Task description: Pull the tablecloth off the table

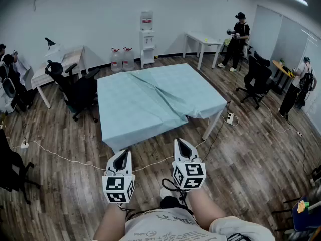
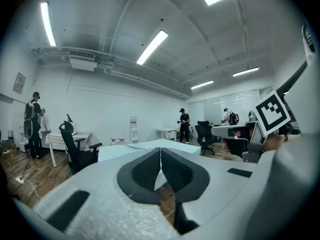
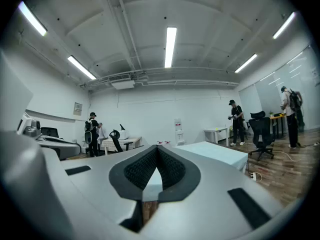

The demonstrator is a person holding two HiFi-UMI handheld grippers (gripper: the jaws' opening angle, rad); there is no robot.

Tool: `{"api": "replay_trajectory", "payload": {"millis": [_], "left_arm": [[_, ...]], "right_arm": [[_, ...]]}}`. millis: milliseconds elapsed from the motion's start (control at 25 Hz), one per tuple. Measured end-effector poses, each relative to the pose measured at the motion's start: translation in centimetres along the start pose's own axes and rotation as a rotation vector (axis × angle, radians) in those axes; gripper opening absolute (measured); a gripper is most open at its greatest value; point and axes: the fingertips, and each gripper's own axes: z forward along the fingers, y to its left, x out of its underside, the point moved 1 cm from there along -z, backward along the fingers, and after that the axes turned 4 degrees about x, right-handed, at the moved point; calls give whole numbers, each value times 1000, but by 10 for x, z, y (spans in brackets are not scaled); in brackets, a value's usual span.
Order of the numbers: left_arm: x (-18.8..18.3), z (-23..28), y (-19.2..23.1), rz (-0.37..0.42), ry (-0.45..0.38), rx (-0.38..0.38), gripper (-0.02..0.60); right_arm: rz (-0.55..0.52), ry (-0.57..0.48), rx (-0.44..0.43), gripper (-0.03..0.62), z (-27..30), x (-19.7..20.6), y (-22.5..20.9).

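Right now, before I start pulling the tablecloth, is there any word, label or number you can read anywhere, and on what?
Nothing reads clearly in any view.
Shirt print: handwriting-style lettering, too blurred to read.
Water dispenser: red label on its bottle, too small to read.
Wall sign: too small to read.
Marker cubes: black-and-white square patterns only, no letters or numbers.

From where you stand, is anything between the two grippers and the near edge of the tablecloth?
Nothing visible stands in the way. The left gripper and right gripper, both shut and empty, face the tablecloth across the wooden floor. Only a thin white cable lies on that floor between you and the table; mind your feet.
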Motion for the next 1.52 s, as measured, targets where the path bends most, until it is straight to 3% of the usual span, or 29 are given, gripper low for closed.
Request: {"api": "replay_trajectory", "payload": {"millis": [600,1000,1520], "left_arm": [[8,52,-6,-65,30,68,14],[3,149,1,-50,76,83,14],[-17,297,-1,-68,83,8,14]], "right_arm": [[-1,18,44,14,23,4,-30],[16,40,59,14,96,3,-85],[-23,47,36,14,209,-16,-204]]}}
